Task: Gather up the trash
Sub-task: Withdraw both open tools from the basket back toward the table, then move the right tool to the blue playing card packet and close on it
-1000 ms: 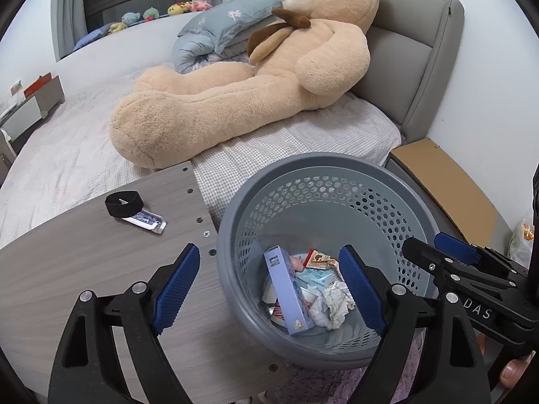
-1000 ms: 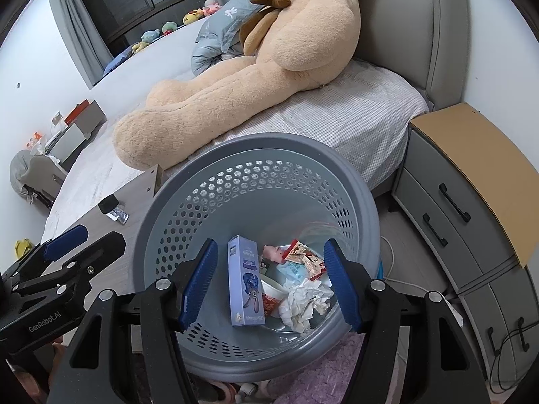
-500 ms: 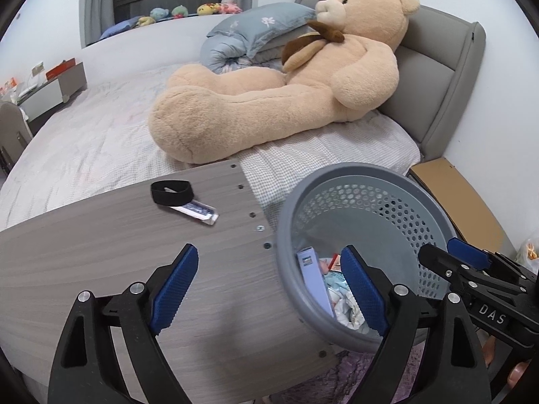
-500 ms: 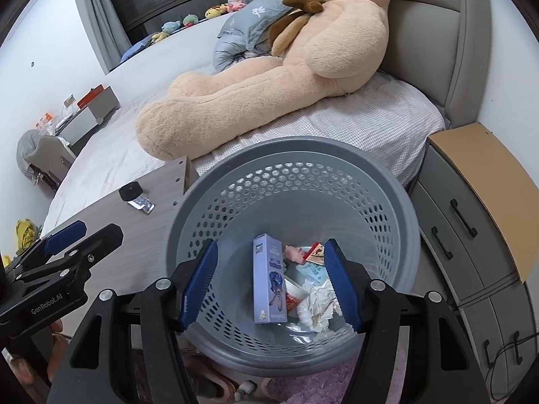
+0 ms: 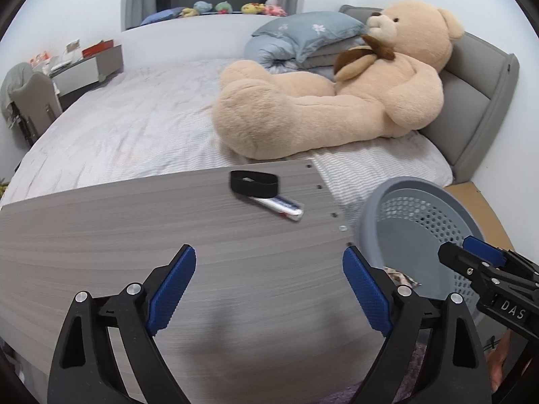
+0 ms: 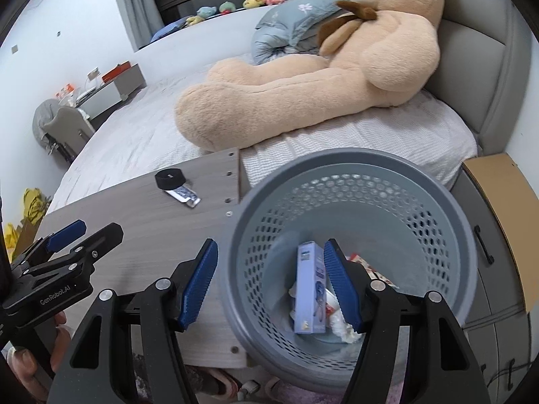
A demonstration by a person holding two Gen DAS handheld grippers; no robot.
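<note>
Left tool (image 5: pixel 269 289) over the bare near part of the grey wood-grain desk (image 5: pixel 134 235); its blue pads stand wide and are opening, nothing between them; right tool (image 6: pixel 271 284) straddles the near rim of the grey perforated bin (image 6: pixel 353 222), jaws apart and empty, one pad over the desk edge, the other over the bin's inside. In the bin: a pale blue box (image 6: pixel 310 293) standing on end, white crumpled paper (image 6: pixel 340 323) beside it, a red-printed wrapper (image 6: pixel 357 259) behind; all loose, untouched by either tool. Bin sits just beside the desk's right end, between desk and a bedside drawer unit (image 6: pixel 488 222). Farther on the desk, near its far corner: a black band (image 5: pixel 254 183) with a small blue-and-white packet (image 5: pixel 283 207) lying partly under it, touching; both well apart from the tools. Beyond the desk edge, the bed (image 5: pixel 128 134); a large tan teddy bear (image 5: pixel 337 101) lies along it against the grey headboard (image 5: pixel 485 101); blue-grey pillows (image 5: pixel 303 40) behind; small plush toys (image 5: pixel 235 7) on the window ledge, too small to tell apart.
</note>
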